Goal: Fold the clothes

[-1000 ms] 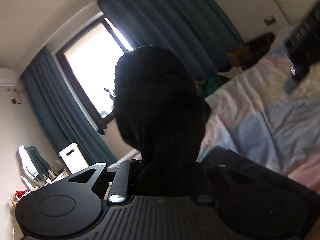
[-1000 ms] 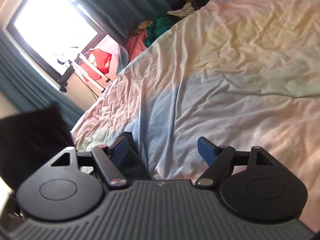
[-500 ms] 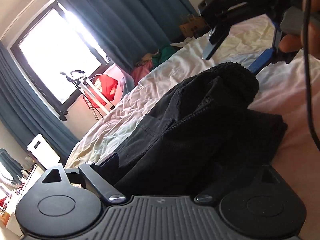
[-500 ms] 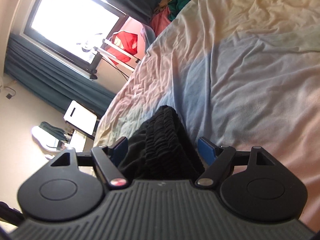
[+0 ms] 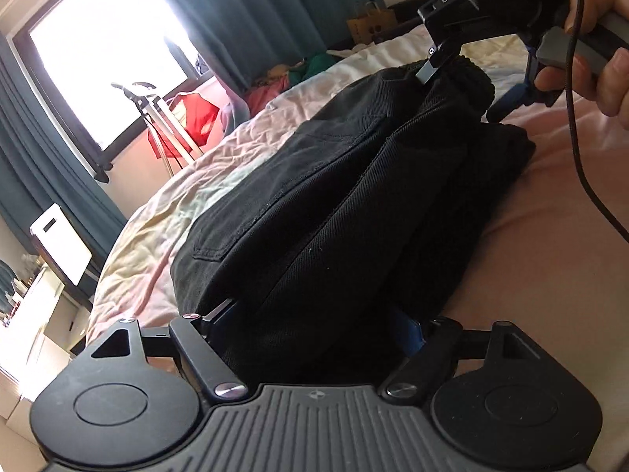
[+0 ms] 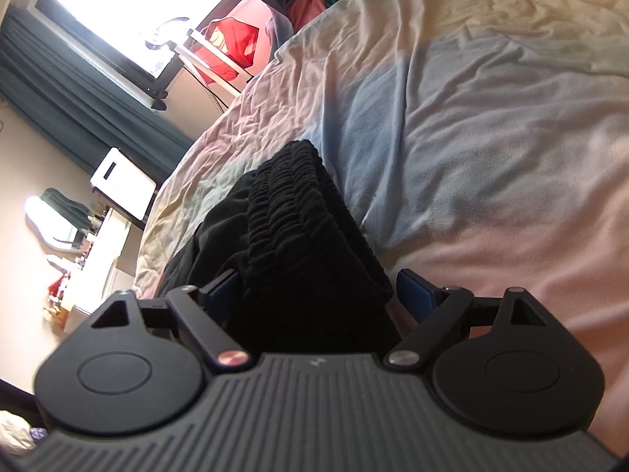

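Note:
Black trousers [image 5: 334,181] lie folded in a thick bundle on the bed [image 5: 157,236], back pocket facing up. My left gripper [image 5: 310,322] is open at the bundle's near end, its fingers spread wide on either side of the cloth. In the right wrist view, the gathered elastic waistband [image 6: 291,204] lies between the wide-apart blue pads of my right gripper [image 6: 314,291], which is open. The left wrist view shows that right gripper [image 5: 468,82] straddling the far waistband end, held by a person's hand [image 5: 601,39].
The pastel sheet [image 6: 471,118] stretches wide to the right of the trousers. Beyond the bed's far edge stand a rack with a red garment [image 5: 192,118], a heap of clothes [image 5: 306,70], a paper bag [image 5: 369,23] and a white appliance [image 5: 59,244] under the window.
A second ago my left gripper held the trousers up in the air, shut on them. They now lie on the bed and its fingers have spread. My right gripper moved over the waistband.

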The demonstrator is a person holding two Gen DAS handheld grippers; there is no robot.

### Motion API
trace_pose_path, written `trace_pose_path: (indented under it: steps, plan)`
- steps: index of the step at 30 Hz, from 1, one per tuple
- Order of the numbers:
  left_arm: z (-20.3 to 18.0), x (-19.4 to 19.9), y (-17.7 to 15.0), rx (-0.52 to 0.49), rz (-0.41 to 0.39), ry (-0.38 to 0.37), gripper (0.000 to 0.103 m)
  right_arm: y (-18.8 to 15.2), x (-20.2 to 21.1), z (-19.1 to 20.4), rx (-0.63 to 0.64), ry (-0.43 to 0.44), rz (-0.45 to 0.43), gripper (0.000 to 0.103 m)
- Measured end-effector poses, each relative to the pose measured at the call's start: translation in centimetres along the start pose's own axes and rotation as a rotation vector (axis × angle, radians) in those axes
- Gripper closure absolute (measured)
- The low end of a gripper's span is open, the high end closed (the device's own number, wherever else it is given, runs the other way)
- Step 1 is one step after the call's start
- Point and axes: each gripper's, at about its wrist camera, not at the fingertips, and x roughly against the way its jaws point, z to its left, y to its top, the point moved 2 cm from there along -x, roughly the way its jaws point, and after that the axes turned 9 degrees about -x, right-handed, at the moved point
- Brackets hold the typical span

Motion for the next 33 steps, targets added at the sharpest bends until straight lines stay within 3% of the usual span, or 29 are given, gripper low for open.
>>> trace_pose_path:
  steps: [6,7,10,13,18,21,23,26,29,31,33]
  plan:
    - [3.5,0.0,-0.6,0.210,-0.024,-0.115,0.023,-0.8,-1.3,-1.4,-0.047,0.021,0.045,0.011]
    - [3.9,0.1,-0.8,0.231,-0.028,-0.125,0.023,-0.7,-1.8,-1.9,-0.073,0.031,0.056,0.004]
    - [4.7,0.2,-1.1,0.275,-0.030,-0.141,0.023,-0.6,-2.7,-2.4,-0.101,0.063,0.059,0.000]
    - [5.3,0.2,-1.3,0.305,-0.021,-0.145,0.022,-0.6,-2.7,-0.8,-0.055,0.139,0.082,0.000]
    - [6.2,0.3,-1.7,0.330,-0.024,-0.127,0.019,-0.8,-0.4,2.1,0.028,0.313,0.028,0.000]
    - [7.0,0.6,-1.8,0.347,-0.047,-0.131,0.018,-1.0,-0.9,2.2,0.049,0.263,0.029,0.000]
    - [8.6,0.8,-2.4,0.448,-0.067,-0.146,0.017,-1.4,-2.2,1.5,0.045,0.170,0.058,0.000]
    - [11.5,1.1,-3.9,0.647,-0.096,-0.165,0.014,-2.2,-3.2,1.4,0.117,0.058,0.078,0.015]
    - [14.4,1.4,-5.3,0.847,-0.125,-0.183,0.002,-2.2,-2.6,1.9,0.153,0.036,0.050,0.030]
    - [16.4,1.5,-6.3,0.980,-0.144,-0.195,0.000,-2.3,-1.9,2.7,0.199,0.028,0.010,0.044]
    - [18.3,0.3,-8.1,1.127,-0.095,-0.202,0.000,-2.5,-1.0,3.5,0.233,0.041,-0.039,0.049]
